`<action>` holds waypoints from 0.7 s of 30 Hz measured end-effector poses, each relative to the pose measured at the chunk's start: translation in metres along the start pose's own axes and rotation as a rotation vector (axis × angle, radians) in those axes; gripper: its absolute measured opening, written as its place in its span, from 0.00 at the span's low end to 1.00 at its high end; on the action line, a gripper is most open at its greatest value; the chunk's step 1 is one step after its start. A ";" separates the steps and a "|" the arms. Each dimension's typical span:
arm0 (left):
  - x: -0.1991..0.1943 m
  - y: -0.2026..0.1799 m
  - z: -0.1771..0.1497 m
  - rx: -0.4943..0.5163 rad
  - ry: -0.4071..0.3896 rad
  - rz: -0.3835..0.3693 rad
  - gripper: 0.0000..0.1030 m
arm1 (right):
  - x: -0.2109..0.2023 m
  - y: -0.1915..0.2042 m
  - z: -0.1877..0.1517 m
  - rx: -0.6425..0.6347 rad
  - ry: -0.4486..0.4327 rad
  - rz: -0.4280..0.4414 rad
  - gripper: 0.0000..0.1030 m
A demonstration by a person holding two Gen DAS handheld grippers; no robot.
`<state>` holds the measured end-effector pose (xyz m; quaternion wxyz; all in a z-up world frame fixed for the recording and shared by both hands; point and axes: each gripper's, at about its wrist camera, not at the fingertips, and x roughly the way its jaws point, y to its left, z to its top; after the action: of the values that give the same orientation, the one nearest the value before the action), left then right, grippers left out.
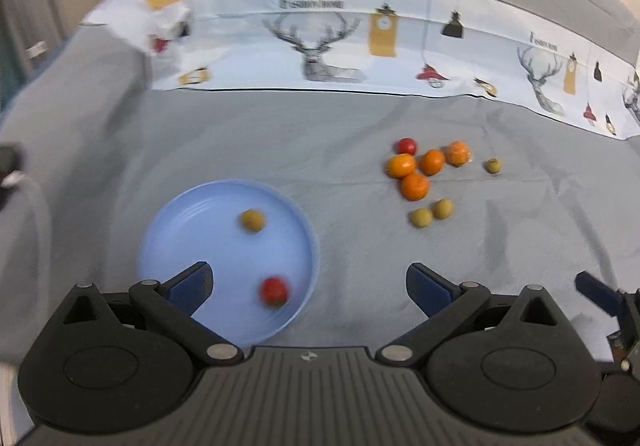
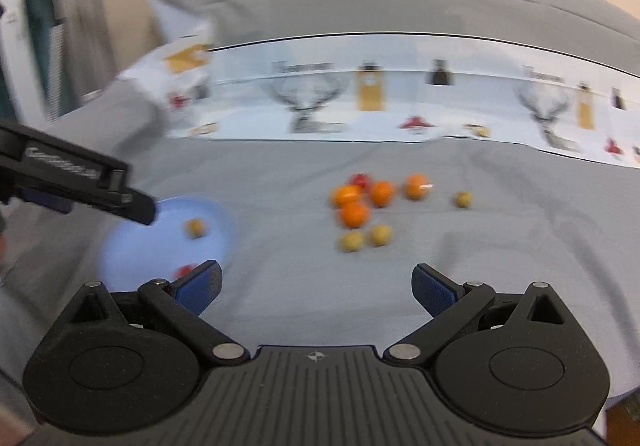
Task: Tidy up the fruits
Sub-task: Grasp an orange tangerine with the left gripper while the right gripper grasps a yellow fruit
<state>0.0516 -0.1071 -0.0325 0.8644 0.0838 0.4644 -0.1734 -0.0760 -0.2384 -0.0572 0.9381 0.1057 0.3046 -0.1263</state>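
Note:
A light blue plate [image 1: 176,230] lies on the grey cloth and holds a yellow-green fruit [image 1: 252,220] and a red tomato [image 1: 274,290]. My left gripper [image 1: 308,288] is open and empty, just above the plate's near right rim. To the right lies a cluster of several oranges [image 1: 415,185], a red tomato [image 1: 406,145] and three small yellow-green fruits [image 1: 422,217]. My right gripper [image 2: 316,288] is open and empty, hovering short of the cluster [image 2: 354,214]. The plate [image 2: 132,250] shows at the right wrist view's left, partly hidden by the left gripper's body.
A white printed cloth with deer and lamps [image 1: 320,45] runs along the back, crumpled at its left end [image 1: 168,17]. Grey wrinkled fabric [image 1: 320,133] covers the surface. The right gripper's finger [image 1: 600,296] shows at the left wrist view's right edge.

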 end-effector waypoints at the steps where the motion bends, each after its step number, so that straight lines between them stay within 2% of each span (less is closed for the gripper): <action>1: 0.012 -0.009 0.008 0.011 0.006 -0.009 1.00 | 0.008 -0.011 0.002 0.013 -0.005 -0.028 0.98; 7: 0.109 -0.065 0.059 0.060 0.064 -0.044 1.00 | 0.086 -0.095 0.024 0.092 -0.040 -0.185 0.98; 11: 0.176 -0.091 0.082 0.063 0.135 -0.071 1.00 | 0.169 -0.152 0.035 0.139 -0.007 -0.253 0.98; 17: 0.253 -0.108 0.098 0.060 0.248 -0.063 1.00 | 0.271 -0.192 0.038 0.156 0.089 -0.224 0.98; 20: 0.275 -0.108 0.098 0.059 0.298 -0.061 1.00 | 0.296 -0.190 0.033 0.097 0.087 -0.232 0.97; 21: 0.275 -0.107 0.097 0.062 0.292 -0.063 0.97 | 0.295 -0.188 0.031 0.085 0.066 -0.223 0.88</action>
<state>0.2262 -0.2969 -0.2051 0.7788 0.1200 0.5820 -0.2008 0.1151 -0.4759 -0.2317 0.9023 0.1150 0.3396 -0.2394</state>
